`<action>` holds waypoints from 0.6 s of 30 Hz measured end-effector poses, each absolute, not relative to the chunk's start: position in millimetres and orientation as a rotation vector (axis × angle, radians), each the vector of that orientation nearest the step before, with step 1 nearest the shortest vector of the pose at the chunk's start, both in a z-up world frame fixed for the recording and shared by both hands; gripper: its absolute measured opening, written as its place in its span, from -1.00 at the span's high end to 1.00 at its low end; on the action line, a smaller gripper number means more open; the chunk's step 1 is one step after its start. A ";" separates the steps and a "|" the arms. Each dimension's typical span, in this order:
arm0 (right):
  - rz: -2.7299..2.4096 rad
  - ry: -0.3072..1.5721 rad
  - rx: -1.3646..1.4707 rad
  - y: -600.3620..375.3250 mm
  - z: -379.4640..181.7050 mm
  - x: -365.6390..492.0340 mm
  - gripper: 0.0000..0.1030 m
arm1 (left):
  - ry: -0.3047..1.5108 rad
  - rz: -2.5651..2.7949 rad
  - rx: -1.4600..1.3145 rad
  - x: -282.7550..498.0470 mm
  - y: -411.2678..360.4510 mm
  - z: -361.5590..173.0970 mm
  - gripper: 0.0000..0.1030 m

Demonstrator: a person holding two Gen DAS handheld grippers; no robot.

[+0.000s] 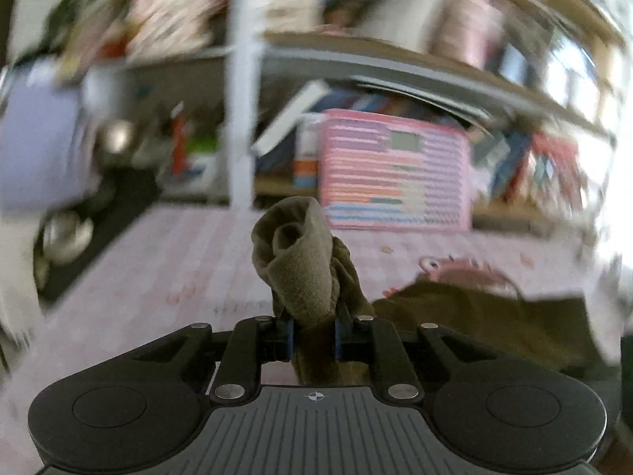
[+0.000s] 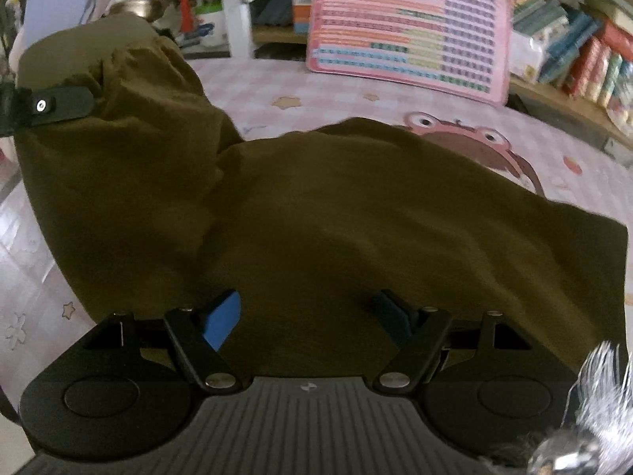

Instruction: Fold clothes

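An olive-green garment (image 2: 316, 217) lies spread on a pink checked cloth (image 2: 308, 91). My left gripper (image 1: 312, 336) is shut on a bunched corner of the garment (image 1: 304, 261), which sticks up rolled between the pads. In the right wrist view that corner is lifted at the far left, where a black finger (image 2: 59, 105) of the left gripper clamps it. My right gripper (image 2: 308, 308) hangs open just above the garment's near middle, with its blue pads wide apart and only flat fabric below them.
A pink chart board (image 2: 407, 27) leans against shelves at the back, beside a white post (image 2: 233, 8). Books (image 2: 573, 47) fill the shelf at right. Metal bowls (image 1: 67, 233) sit at left. Silvery tinsel (image 2: 601, 396) shows at the lower right.
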State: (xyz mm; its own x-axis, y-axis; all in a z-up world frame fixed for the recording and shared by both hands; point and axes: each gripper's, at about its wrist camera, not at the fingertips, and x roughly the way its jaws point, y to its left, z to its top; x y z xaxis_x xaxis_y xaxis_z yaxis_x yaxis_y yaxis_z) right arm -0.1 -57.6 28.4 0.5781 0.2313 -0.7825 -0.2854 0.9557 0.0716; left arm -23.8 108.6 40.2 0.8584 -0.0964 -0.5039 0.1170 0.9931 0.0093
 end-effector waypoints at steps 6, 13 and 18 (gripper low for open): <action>0.288 0.909 0.008 -105.7 28.5 -6.0 -0.44 | 0.611 -0.197 0.218 -29.2 30.0 30.4 0.39; 0.265 0.942 0.027 -150.3 18.8 -17.1 -0.44 | 0.808 -0.285 0.160 -25.9 -7.4 5.9 -0.21; 0.274 0.938 0.052 -166.7 19.6 -21.8 -0.43 | 0.770 -0.299 0.058 -35.0 0.5 17.7 -0.30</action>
